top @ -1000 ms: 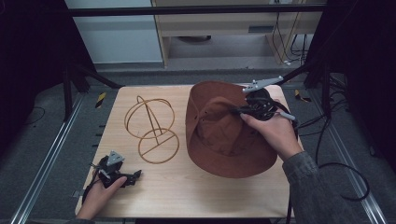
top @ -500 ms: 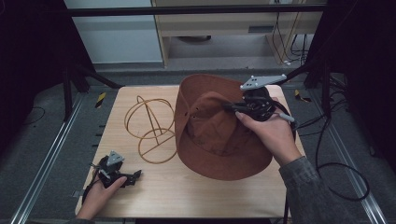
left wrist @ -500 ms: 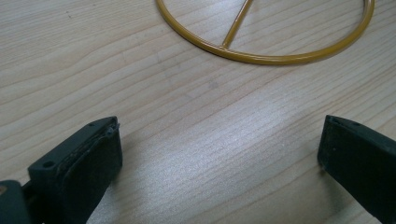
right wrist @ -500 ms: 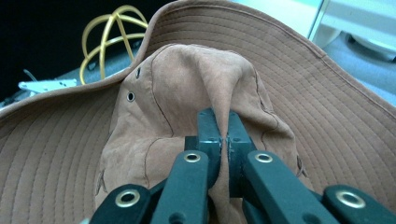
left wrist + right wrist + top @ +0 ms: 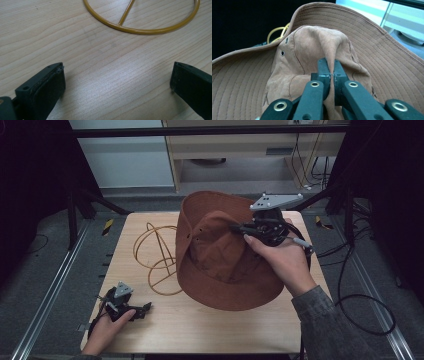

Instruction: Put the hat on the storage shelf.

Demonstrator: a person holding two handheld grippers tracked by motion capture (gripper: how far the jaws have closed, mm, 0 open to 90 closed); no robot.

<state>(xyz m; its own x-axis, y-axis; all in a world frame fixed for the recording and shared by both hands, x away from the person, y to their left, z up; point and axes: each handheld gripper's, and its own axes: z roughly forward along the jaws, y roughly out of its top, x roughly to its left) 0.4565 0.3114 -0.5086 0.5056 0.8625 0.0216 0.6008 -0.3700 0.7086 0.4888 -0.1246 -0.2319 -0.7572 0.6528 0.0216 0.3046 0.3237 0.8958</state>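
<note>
Right gripper view, gripper (image 5: pixel 331 68) pinching hat (image 5: pixel 317 45) crown

A light wooden bench (image 5: pixel 210 330) stands on grey floor (image 5: pixel 45 275). At twelve o'clock, a pale cabinet (image 5: pixel 250 150); at three o'clock, black cables (image 5: pixel 360 295).

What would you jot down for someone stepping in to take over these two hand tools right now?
Right gripper: shut, pinching the crown of the brown hat, tilted over the table.
Left gripper: open, holding nothing, low over the wood near the wire hat stand.
Done: hat gripped.
Left, probably: set the hat on the stand, then let go.
</note>
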